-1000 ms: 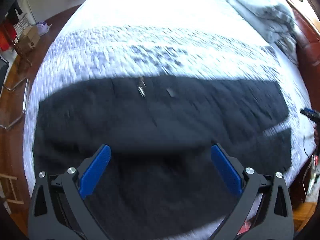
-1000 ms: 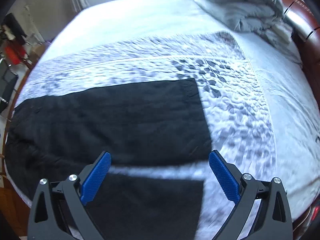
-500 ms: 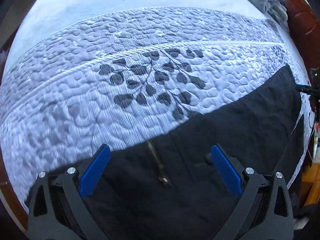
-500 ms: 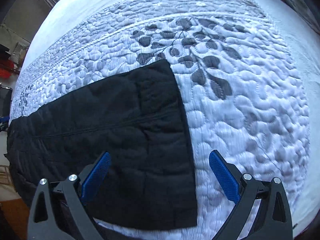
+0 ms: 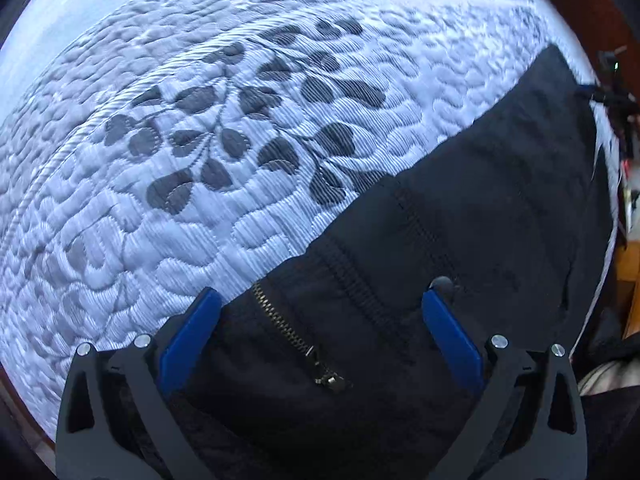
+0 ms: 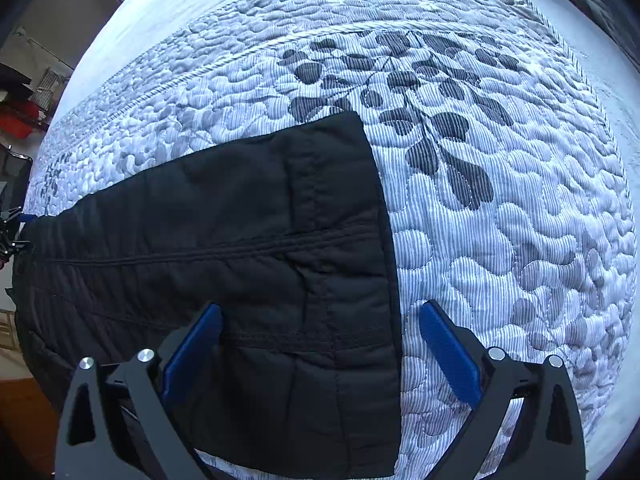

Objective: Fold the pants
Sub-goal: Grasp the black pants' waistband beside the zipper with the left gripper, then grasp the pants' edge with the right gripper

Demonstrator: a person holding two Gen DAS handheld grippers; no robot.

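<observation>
Black pants (image 6: 248,248) lie flat on the quilted bed (image 6: 500,208). Left gripper (image 5: 320,304) low over the waist end, jaws spread wide, brass zipper (image 5: 296,340) between them. Right gripper (image 6: 320,320) low over the hem edge, jaws spread, holding nothing.
</observation>
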